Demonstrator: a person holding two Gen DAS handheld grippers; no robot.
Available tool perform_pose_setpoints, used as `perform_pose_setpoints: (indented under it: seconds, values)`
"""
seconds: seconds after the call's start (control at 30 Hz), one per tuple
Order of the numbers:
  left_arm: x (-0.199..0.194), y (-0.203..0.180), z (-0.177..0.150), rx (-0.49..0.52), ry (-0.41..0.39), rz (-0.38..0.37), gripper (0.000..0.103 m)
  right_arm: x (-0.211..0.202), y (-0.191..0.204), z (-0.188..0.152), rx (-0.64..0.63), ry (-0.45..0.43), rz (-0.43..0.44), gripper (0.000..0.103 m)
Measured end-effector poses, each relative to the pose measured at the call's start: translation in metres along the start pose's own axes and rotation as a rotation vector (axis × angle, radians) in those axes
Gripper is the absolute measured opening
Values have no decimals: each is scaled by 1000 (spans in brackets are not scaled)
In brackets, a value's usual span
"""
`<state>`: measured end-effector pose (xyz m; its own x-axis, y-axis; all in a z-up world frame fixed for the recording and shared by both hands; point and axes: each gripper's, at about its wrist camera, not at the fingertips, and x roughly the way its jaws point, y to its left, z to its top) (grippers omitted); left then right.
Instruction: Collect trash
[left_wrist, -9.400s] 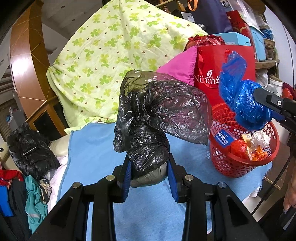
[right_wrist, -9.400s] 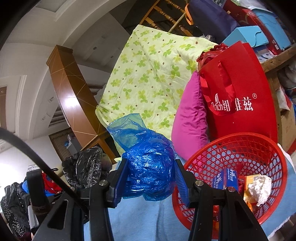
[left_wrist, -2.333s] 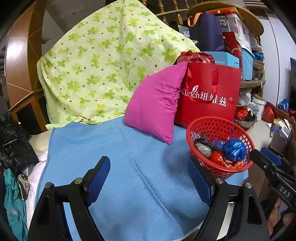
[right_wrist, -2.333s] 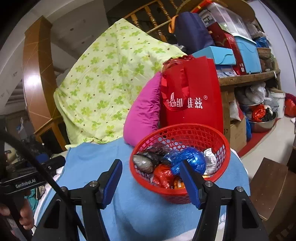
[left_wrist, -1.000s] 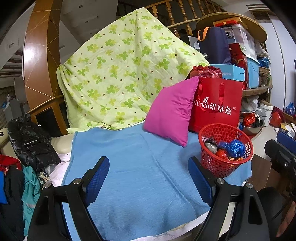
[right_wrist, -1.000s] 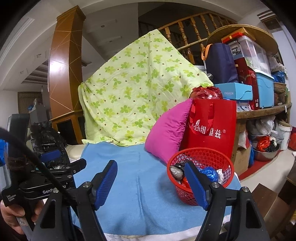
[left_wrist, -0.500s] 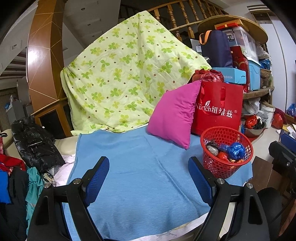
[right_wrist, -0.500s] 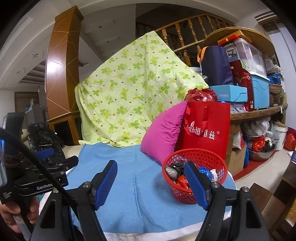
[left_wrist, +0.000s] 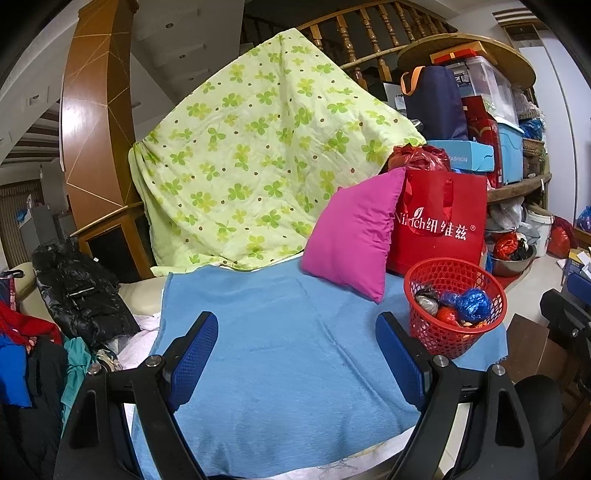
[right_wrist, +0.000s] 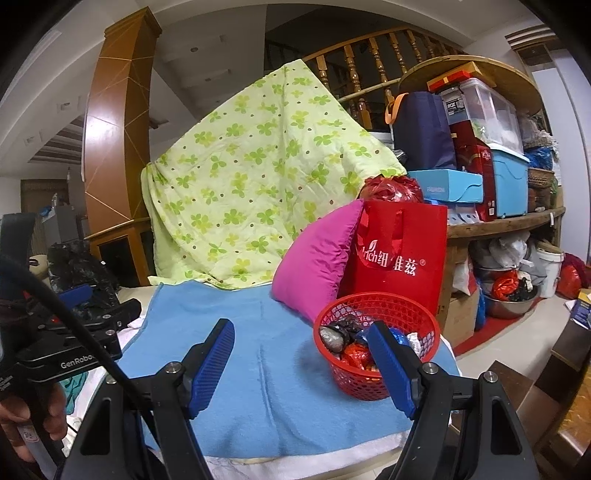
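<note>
The left gripper (left_wrist: 297, 354) hangs over the near part of the blue towel (left_wrist: 288, 354) with its jaws spread wide and nothing between them; its blue pads (left_wrist: 194, 356) have a fine gridded rubber face on black, bolted arms. The right gripper (right_wrist: 301, 363) also stands apart and empty, a little narrower than the left, over the same towel.

The red basket (left_wrist: 448, 341) sits on the far right corner of the towel, beyond and to the right of the left gripper's right pad and clear of it. In the right wrist view the basket (right_wrist: 352, 382) lies just behind the right pad, which covers part of its rim; it is not between the jaws. It is round, of open plastic lattice, tapering toward the base.

Inside lie crumpled trash bags: a blue bag (left_wrist: 472, 300) balled up and glossy, a black bag (left_wrist: 426, 299) wadded with a grey sheen, and red wrappers (left_wrist: 445, 314) of shiny film. A scrap of white paper (right_wrist: 413, 338) shows at the rim in the right view.

The towel is soft, napped cloth with faint fold lines. Behind the basket a smooth magenta pillow (left_wrist: 354, 234) leans against a stiff red shopping bag (left_wrist: 439, 225) with white lettering. A quilted green clover-print blanket (left_wrist: 258, 155) drapes in a peak behind them. At the left edge of the right view a hand (right_wrist: 22, 424) grips the left gripper's handle.
</note>
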<state>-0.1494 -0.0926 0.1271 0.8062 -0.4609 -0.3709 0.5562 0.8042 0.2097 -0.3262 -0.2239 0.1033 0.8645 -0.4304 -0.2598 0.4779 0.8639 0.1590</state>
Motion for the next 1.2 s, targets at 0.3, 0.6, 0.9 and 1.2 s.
perform_pose_setpoints:
  seconds: [0.3, 0.6, 0.9, 1.2]
  values:
    - [-7, -5, 3, 16, -9, -13, 88, -8, -3, 0, 2, 6, -23, 79]
    - [-8, -10, 1, 26, -4, -30, 88, -9, -5, 2, -7, 12, -70, 79]
    - [-6, -13, -2, 31, 14, -48, 88, -9, 0, 7, -57, 19, -167, 79]
    - [-6, -17, -3, 34, 23, -60, 89, -11, -4, 9, -59, 30, -192, 79]
